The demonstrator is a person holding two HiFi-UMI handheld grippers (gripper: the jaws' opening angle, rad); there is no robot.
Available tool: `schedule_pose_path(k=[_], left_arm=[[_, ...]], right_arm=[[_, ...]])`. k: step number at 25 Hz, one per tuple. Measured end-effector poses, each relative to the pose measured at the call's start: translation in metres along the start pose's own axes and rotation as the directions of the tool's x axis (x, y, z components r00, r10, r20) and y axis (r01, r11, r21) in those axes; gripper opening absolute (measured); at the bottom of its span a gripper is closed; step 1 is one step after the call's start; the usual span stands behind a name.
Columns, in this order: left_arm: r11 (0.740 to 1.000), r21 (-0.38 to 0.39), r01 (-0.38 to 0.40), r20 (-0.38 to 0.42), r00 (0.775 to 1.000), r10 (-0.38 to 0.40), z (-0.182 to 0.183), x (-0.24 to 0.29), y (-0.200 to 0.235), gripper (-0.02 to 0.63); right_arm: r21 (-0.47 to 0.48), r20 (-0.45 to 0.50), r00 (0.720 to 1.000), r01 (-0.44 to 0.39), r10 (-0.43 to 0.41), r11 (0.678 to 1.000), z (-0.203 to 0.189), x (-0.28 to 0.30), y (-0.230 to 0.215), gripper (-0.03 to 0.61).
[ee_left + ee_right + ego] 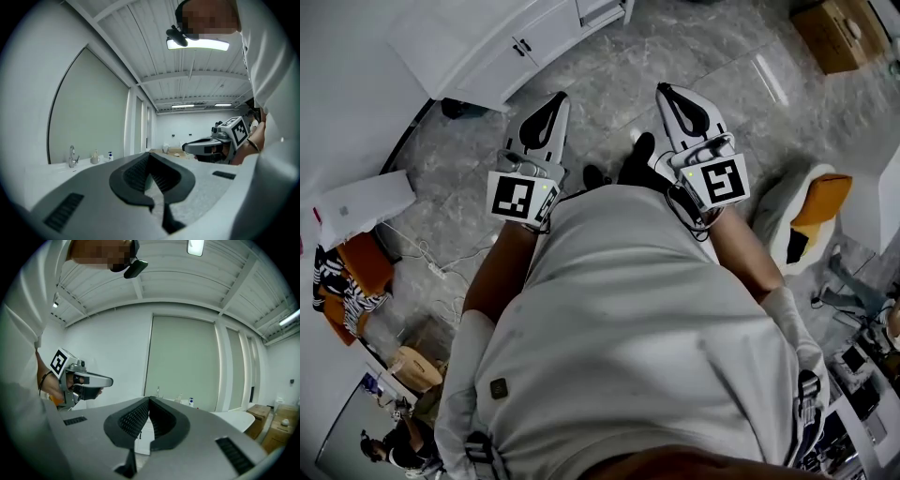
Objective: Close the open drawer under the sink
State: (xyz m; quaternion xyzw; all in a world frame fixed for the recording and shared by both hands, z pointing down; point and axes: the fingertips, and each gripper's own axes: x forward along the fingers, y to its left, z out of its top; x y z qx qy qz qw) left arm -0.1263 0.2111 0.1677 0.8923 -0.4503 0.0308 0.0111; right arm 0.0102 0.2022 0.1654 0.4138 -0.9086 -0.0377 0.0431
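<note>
The white sink cabinet (525, 42) stands at the top of the head view, across the grey floor from me; its doors carry dark handles, and I cannot make out an open drawer. In the left gripper view, the faucet (72, 156) rises from the white counter (47, 171). My left gripper (551, 101) and right gripper (666, 92) are held side by side in front of the person's body. Both point level and are far from the cabinet. Each is shut with nothing between its jaws. Each gripper view shows the other gripper alongside.
A cardboard box (839, 33) sits on the floor at the top right. An orange and white seat (811, 211) is to the right. A white box (361, 204), cables and an orange thing (361, 267) lie to the left. A soap bottle (191, 402) stands on the counter.
</note>
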Motion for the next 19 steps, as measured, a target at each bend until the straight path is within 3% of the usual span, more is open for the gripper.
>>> schedule_pose_path(k=[4,8,19], left_arm=[[1.000,0.006,0.019,0.014,1.000,-0.019,0.003,-0.027,0.005,0.009],[0.999,0.009,0.037,0.027,0.999,-0.037,0.007,-0.042,0.006,0.009],[0.997,0.023,0.067,0.040,0.997,-0.068,0.009,-0.052,0.002,0.009]], right_arm=[[-0.013,-0.052,0.999,0.007,-0.008,1.000,-0.003,-0.006,0.029,0.025],[-0.029,-0.009,1.000,0.020,-0.020,0.999,0.007,-0.008,0.045,0.025],[-0.048,-0.024,0.999,0.040,-0.041,0.998,0.010,-0.011,0.057,0.025]])
